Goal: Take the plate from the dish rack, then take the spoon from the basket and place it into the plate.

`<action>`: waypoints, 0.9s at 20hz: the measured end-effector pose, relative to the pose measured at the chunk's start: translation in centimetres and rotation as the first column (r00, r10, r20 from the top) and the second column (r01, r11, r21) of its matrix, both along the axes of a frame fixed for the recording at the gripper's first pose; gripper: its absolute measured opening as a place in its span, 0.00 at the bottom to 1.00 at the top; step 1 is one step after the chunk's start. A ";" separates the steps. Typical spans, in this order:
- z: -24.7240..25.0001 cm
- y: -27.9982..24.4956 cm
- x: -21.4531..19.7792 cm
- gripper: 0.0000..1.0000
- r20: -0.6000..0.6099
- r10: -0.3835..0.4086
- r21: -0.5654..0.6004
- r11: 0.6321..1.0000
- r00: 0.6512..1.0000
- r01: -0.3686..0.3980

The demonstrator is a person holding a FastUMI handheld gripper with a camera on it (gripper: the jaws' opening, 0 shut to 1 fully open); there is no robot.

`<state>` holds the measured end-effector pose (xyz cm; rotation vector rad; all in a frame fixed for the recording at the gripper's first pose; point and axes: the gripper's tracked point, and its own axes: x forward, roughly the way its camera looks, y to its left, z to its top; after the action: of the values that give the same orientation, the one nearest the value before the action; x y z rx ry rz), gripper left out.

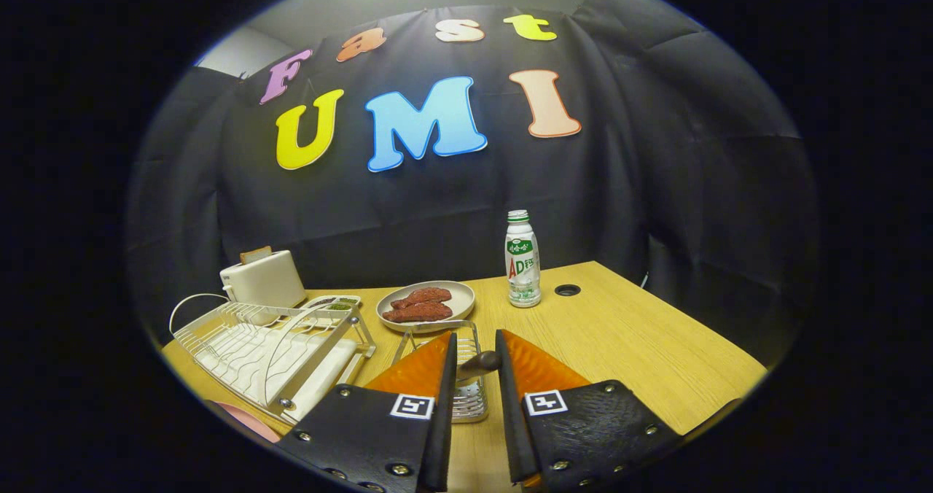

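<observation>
Your tongs [477, 365] stand narrowly open around the spoon [479, 364] handle, which rises from the wire basket [466, 398] on the counter [619, 347]; whether both fingers press it, I cannot tell. Squeeze squarely, lift straight up, then carry it to the plate [461, 305] at twelve o'clock.

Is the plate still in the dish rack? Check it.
No: the plate lies flat on the table beyond the dish rack, holding reddish-brown food, while the hand-held gripper grips the spoon.
</observation>
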<state>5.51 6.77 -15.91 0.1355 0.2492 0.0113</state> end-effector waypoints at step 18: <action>4.1 2.2 1.8 0.08 -0.056 0.052 -0.009 0.999 0.997 -0.053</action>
<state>7.31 8.93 -11.81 0.1190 0.3081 0.0583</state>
